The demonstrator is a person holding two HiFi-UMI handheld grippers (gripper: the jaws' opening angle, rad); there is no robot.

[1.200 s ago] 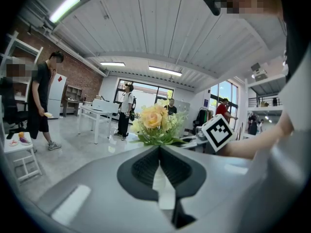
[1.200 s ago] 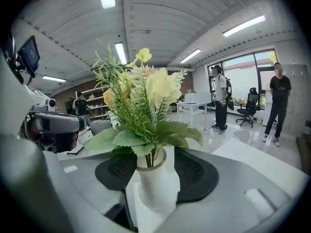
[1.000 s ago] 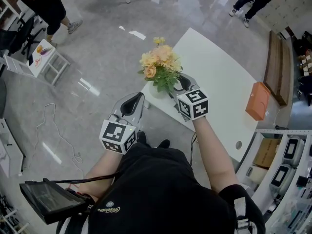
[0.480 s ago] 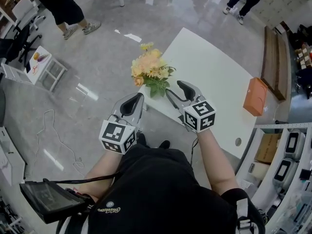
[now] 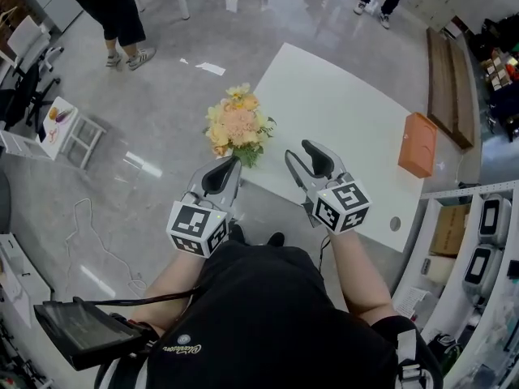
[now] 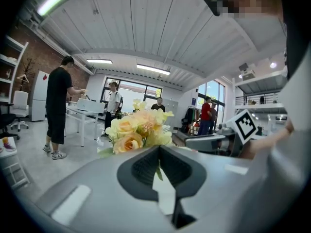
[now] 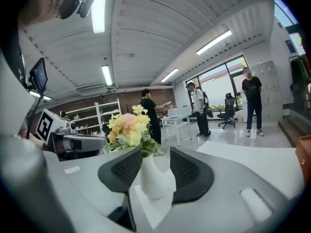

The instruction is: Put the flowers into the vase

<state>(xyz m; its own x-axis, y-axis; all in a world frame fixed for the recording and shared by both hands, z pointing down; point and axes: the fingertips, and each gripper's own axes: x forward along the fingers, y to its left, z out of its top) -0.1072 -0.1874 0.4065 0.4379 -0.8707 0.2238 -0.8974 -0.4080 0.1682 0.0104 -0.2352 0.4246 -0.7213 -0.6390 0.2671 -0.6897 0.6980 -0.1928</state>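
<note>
Now withdrawn, the right hand-held gripper [image 5: 298, 150], released and narrowing on nothing, leaves flowers [image 5: 233, 124] in the vase [image 7: 151, 178] ahead: task seemingly done.

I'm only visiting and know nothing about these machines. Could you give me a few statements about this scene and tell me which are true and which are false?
1. The flowers stand in a white vase. True.
2. The right gripper is clamped on the vase. False: its jaws stand apart, having just closed a little, and grip nothing; the vase stands ahead of them.
3. An orange box lies on the white table. True.
4. The vase stands at the middle of the table. False: it stands at the table's edge, near the corner in front of the person.
5. Nobody else is in the room. False: other people stand on the floor beyond the table.
</note>
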